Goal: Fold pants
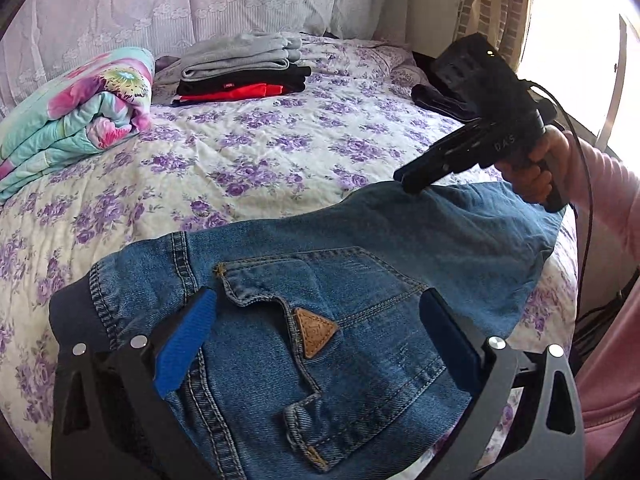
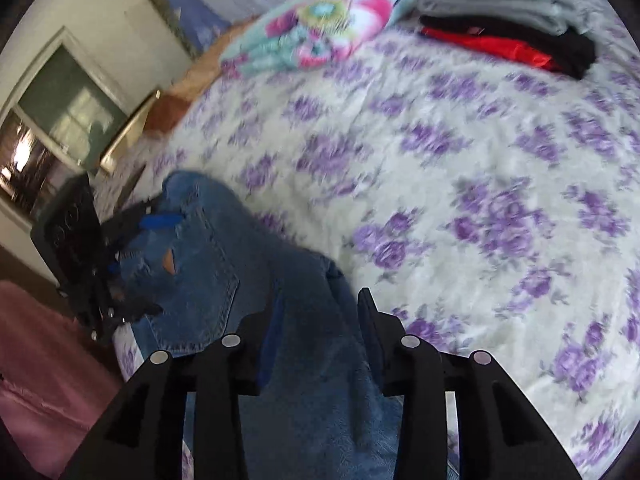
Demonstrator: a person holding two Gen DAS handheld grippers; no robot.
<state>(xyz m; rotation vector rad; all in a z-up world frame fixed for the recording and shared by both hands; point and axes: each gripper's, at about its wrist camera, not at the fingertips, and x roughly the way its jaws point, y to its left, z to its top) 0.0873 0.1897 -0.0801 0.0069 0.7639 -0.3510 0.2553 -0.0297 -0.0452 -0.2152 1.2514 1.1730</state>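
I have the jeans (image 1: 320,300) folded into a compact bundle at the bed's (image 1: 240,160) near edge. My left gripper (image 1: 320,344) hovers spread over the back pocket; my right gripper (image 2: 320,332) straddles denim, unclenched. Stacking remains, I judge.

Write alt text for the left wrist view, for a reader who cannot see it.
Blue jeans lie on a purple-flowered bedspread, back pocket up, between the open fingers of the left gripper. The right gripper, held in a hand, reaches the jeans' far edge; folded clothes are stacked beyond.
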